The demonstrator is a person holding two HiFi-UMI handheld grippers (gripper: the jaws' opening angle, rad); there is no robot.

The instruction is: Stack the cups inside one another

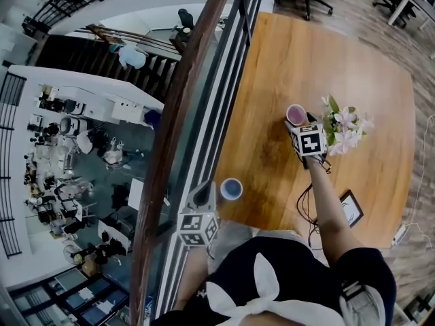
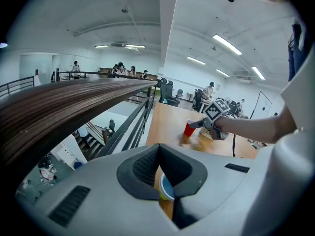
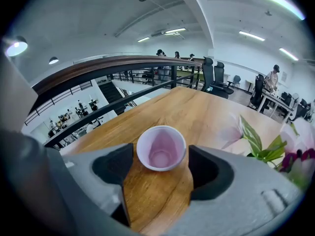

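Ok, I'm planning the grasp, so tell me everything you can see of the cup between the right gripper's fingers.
The red cup is small, tapered and disposable-looking, likely plastic. It is red outside in the left gripper view, with a pale pinkish inside and a thin rim. It is empty and stands upright on the wooden table, between the open fingers of the right gripper, with a slim gap on each side.

blue cup (image 2: 166, 189): mostly tucked behind the left fingers (image 2: 145, 167)
flowers (image 3: 295, 154): chopped off by the right edge
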